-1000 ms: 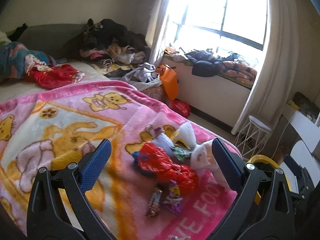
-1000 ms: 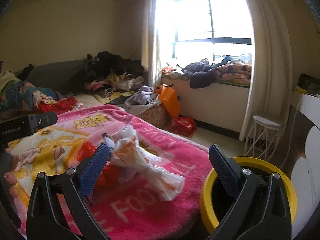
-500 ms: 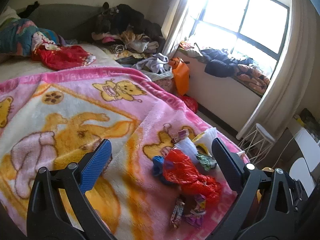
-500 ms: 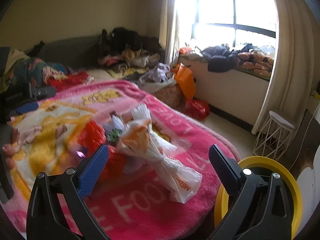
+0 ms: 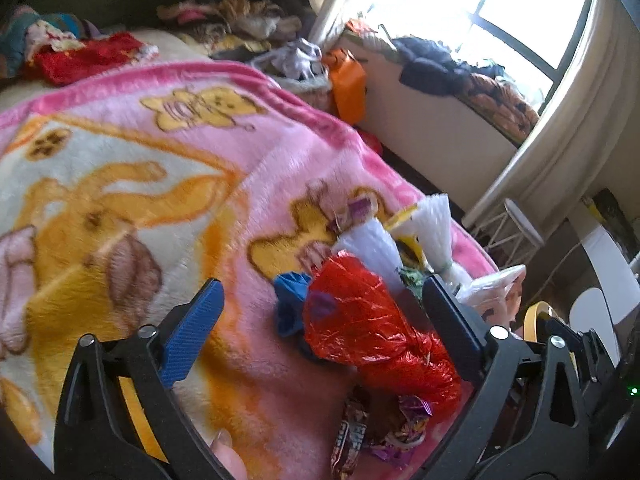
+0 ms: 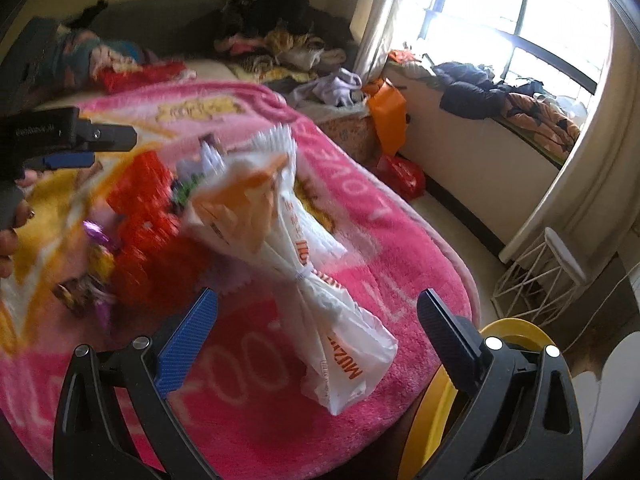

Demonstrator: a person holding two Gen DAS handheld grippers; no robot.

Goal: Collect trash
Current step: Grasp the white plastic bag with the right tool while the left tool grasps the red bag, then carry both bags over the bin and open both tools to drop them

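Note:
A pile of trash lies on the pink cartoon blanket (image 5: 120, 168). In the left wrist view a crumpled red foil bag (image 5: 360, 336) sits between my open left gripper's (image 5: 320, 320) fingers, with a blue scrap (image 5: 290, 300), white plastic bags (image 5: 424, 228) and candy wrappers (image 5: 380, 432) around it. In the right wrist view a knotted white and orange plastic bag (image 6: 296, 264) lies just ahead of my open right gripper (image 6: 316, 332); the red foil bag (image 6: 148, 220) is to its left. A yellow bin (image 6: 480, 364) stands at the bed's corner.
Piles of clothes (image 5: 240, 16) cover the far end of the bed and the window ledge (image 5: 460, 68). An orange bag (image 6: 386, 112) and a red bag (image 6: 402, 174) sit by the wall. A white wire stool (image 6: 548, 268) stands by the curtain.
Both grippers have moved forward and down toward the trash pile. The red foil bag now sits between the left fingers and the white bag is closer to the right gripper.

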